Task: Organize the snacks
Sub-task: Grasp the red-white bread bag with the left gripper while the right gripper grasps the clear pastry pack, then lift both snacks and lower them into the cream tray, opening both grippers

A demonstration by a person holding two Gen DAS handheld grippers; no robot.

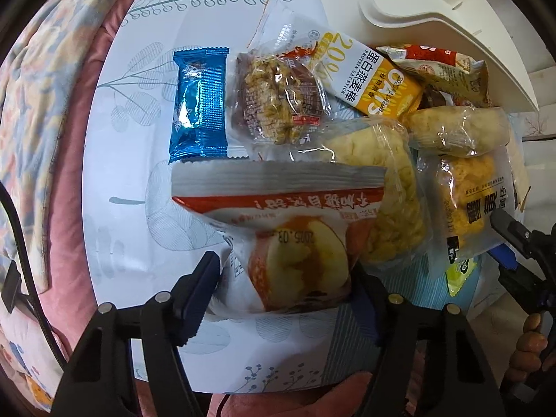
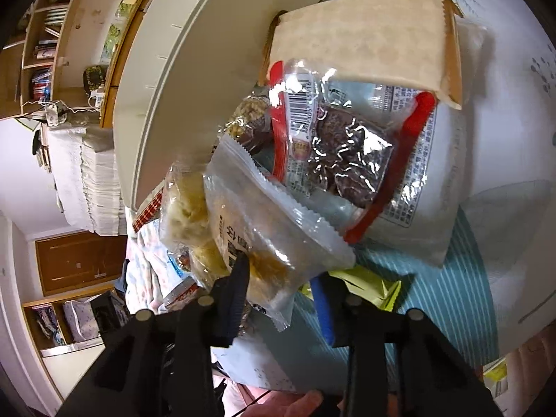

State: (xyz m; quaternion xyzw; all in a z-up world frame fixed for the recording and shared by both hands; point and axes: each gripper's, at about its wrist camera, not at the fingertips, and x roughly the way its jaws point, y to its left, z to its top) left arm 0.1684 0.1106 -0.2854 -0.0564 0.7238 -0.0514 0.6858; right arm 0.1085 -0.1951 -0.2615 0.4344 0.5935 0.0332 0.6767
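In the left wrist view my left gripper (image 1: 288,278) is shut on a red-and-white cake packet (image 1: 285,239), held over the white leaf-patterned table (image 1: 121,180). Beyond it lie a blue foil packet (image 1: 199,104), a clear rice-cracker packet (image 1: 278,100), a yellow oats stick box (image 1: 368,73) and pale puffed snacks (image 1: 392,191). My right gripper (image 1: 510,239) shows at the right edge on a clear yellow-snack packet (image 1: 469,201). In the right wrist view my right gripper (image 2: 281,278) is shut on that clear packet (image 2: 264,232). A red-edged dark snack packet (image 2: 347,153) and a beige packet (image 2: 365,38) lie beyond.
A white plastic bin (image 1: 451,24) stands at the back of the table, also seen in the right wrist view (image 2: 194,69). A pink floral quilt (image 1: 41,132) lies left of the table. A yellow-green wrapper (image 2: 375,285) lies under the right gripper. Shelves (image 2: 45,34) stand far left.
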